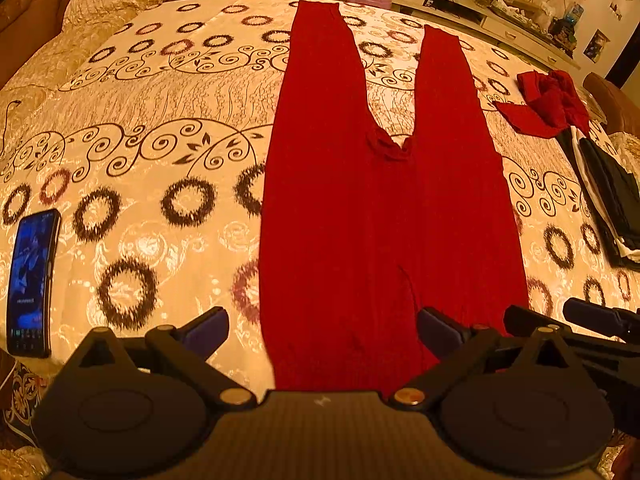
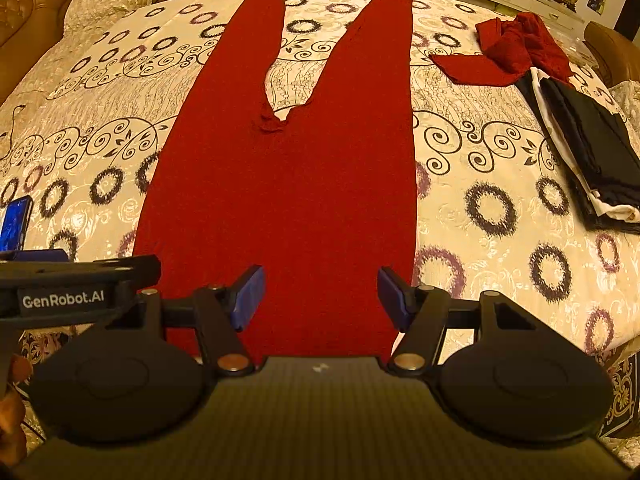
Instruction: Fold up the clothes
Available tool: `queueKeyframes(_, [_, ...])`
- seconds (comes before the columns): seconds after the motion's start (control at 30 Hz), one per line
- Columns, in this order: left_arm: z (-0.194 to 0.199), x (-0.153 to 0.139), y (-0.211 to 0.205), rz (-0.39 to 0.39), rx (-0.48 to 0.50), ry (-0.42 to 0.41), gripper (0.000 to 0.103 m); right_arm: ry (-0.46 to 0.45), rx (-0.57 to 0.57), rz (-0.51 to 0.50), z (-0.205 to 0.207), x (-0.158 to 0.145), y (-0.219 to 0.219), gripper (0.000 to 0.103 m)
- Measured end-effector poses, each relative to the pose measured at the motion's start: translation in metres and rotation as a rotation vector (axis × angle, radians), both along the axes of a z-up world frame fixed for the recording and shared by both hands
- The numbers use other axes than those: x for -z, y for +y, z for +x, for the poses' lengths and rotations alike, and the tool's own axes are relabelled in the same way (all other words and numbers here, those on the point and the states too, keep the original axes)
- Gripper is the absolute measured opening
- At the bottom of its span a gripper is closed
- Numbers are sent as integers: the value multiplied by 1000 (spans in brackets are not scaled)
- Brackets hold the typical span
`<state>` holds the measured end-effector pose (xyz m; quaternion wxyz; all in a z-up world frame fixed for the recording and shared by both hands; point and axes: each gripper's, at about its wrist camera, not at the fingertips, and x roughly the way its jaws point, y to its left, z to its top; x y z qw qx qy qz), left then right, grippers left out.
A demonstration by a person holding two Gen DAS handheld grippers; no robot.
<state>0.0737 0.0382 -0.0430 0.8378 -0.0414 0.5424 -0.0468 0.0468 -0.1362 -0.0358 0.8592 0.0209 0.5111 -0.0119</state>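
Left gripper (image 1: 322,330): fingers spread wide, nothing held, poised at the near hem.
Right gripper (image 2: 321,294): also agape, empty, just beside.
Red trousers (image 2: 288,184): flat on bedspread (image 2: 480,168), legs pointing away; likely light, limp knit, best pinched at waistband corners.
Farther right: crumpled red garment (image 2: 508,48), dark folded clothes (image 2: 592,148).

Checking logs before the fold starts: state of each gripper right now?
Left gripper: open, holding nothing, over the waist end of the red pants.
Right gripper: open, holding nothing, over the same waist end.
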Motion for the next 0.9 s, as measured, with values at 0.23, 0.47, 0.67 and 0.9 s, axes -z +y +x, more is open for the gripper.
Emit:
queueKeyframes(0.23, [-13, 3, 0, -3, 1, 13, 103, 10, -4, 3, -11, 3, 0, 70])
queueKeyframes(0.47, [-26, 4, 2, -9, -6, 24, 103, 19, -11, 7, -24, 6, 0, 70])
queueKeyframes(0.67, [-37, 3, 3, -11, -10, 29, 103, 37, -21, 9, -33, 10, 2, 70])
queueKeyframes(0.9, [-45, 6, 2, -11, -6, 41, 103, 65, -28, 8, -41, 17, 2, 70])
